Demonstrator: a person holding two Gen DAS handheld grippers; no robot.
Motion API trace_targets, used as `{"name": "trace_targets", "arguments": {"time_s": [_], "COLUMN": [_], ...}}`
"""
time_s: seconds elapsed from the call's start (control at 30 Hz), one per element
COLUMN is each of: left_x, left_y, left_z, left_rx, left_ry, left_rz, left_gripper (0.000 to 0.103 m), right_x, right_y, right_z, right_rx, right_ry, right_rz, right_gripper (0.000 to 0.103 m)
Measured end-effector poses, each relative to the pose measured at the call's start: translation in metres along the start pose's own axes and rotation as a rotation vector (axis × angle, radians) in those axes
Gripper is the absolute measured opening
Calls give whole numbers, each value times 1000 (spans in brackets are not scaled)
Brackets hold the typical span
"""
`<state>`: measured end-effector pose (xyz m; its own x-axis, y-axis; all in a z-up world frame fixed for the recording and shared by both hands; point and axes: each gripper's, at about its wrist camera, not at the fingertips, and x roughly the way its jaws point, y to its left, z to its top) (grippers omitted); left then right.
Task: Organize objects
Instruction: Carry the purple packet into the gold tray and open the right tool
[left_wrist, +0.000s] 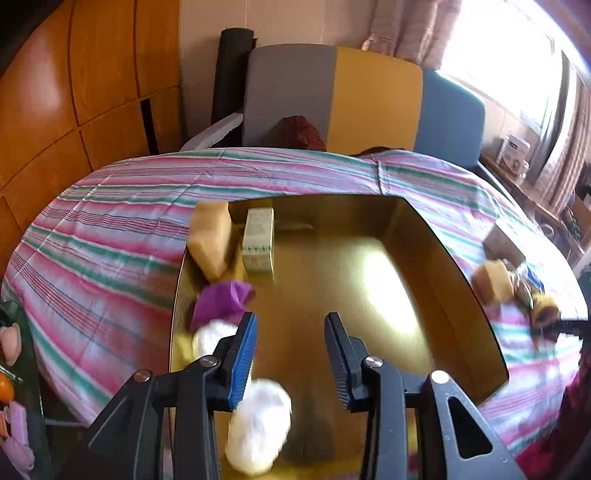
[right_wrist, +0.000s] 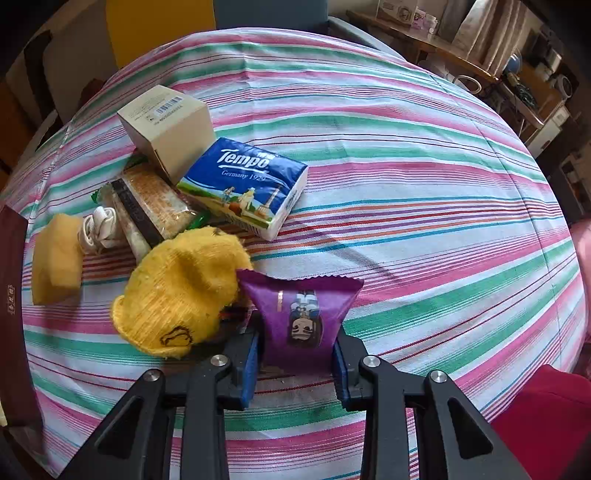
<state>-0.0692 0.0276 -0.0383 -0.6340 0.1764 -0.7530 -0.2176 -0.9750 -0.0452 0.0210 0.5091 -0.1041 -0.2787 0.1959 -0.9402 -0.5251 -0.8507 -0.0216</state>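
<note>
My left gripper (left_wrist: 290, 321) is open over a gold-lined box (left_wrist: 454, 266) on the striped bedspread. In the box lie a yellow sponge (left_wrist: 210, 238), a small beige carton (left_wrist: 258, 240), a purple packet (left_wrist: 221, 299) and a white roll (left_wrist: 258, 428), which is blurred just below the left finger. My right gripper (right_wrist: 297, 339) is shut on a purple snack packet (right_wrist: 301, 314) at the bedspread. Next to it lie a yellow knit piece (right_wrist: 177, 291), a Tempo tissue pack (right_wrist: 245, 184), a cracker packet (right_wrist: 147, 206), a beige box (right_wrist: 166, 125), a yellow sponge (right_wrist: 55, 254) and a white cord (right_wrist: 98, 229).
The striped bedspread (right_wrist: 406, 166) covers the whole surface. A grey, yellow and blue headboard (left_wrist: 332, 96) stands behind it, with wooden cabinets (left_wrist: 74, 92) at left. A cluttered shelf (right_wrist: 517, 74) runs along the right. The box's dark outer edge (right_wrist: 11, 277) shows at left.
</note>
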Motion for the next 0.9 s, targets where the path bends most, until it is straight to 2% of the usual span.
{"name": "trace_targets", "arguments": {"time_s": [0.27, 0.67, 0.9], "left_x": [-16, -18, -21], "left_y": [-2, 5, 9], "left_z": [-26, -40, -38], "left_rx": [38, 16, 13], "left_ry": [-11, 11, 8], "left_rz": [22, 19, 21], "left_gripper": [37, 37, 37], "right_x": [-10, -37, -55], "right_y": [-5, -11, 2], "right_z": [3, 8, 10], "right_rx": [53, 97, 50], "right_ry": [-55, -219, -298], "right_rz": [-5, 70, 145], "right_gripper": [32, 32, 32]}}
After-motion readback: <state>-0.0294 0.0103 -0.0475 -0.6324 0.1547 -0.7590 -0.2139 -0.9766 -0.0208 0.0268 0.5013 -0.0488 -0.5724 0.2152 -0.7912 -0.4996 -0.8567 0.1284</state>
